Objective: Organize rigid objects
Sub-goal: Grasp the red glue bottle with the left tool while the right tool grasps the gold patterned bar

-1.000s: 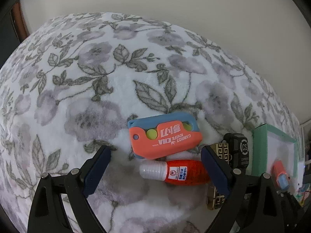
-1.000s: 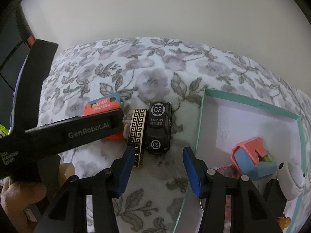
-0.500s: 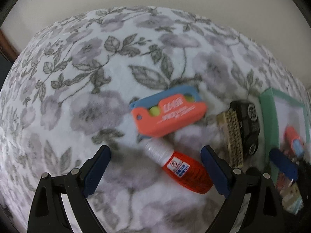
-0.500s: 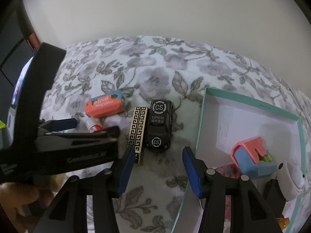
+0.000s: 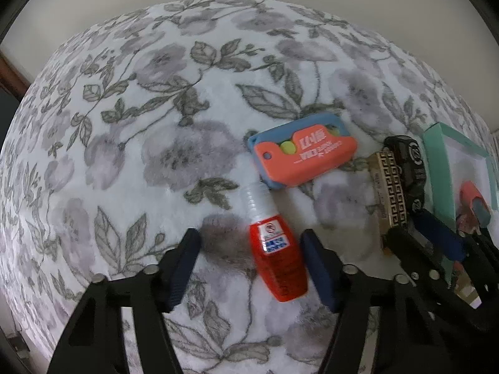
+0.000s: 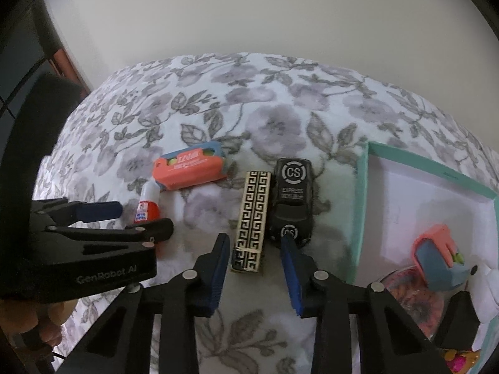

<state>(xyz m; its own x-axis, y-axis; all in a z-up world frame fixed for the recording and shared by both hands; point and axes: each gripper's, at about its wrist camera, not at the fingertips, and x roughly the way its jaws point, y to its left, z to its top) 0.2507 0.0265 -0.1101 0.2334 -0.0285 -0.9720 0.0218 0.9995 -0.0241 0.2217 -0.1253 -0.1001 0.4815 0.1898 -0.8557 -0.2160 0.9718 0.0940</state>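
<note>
A red glue bottle (image 5: 276,255) with a white cap lies on the flowered blanket between the fingers of my left gripper (image 5: 249,249). Its jaws are closing; the right pad is close to the bottle and the left pad stands well off it. In the right wrist view the near end of a gold-and-black patterned box (image 6: 252,215) lies between the fingers of my right gripper (image 6: 255,246). Those jaws are closing too, with small gaps on both sides. A black toy car (image 6: 293,199) lies right beside the box, and the right fingertip overlaps its rear.
An orange-and-blue toy knife (image 5: 304,159) lies just beyond the bottle. A teal-rimmed box (image 6: 361,205) on the right holds another orange-and-blue toy (image 6: 436,258) and several small items. The blanket (image 5: 140,140) stretches left and back toward a pale wall.
My left gripper has shifted and rolled, so the bottle now lies lengthwise between its fingers, and its jaws have narrowed. The right jaws have narrowed around the patterned box's end.
</note>
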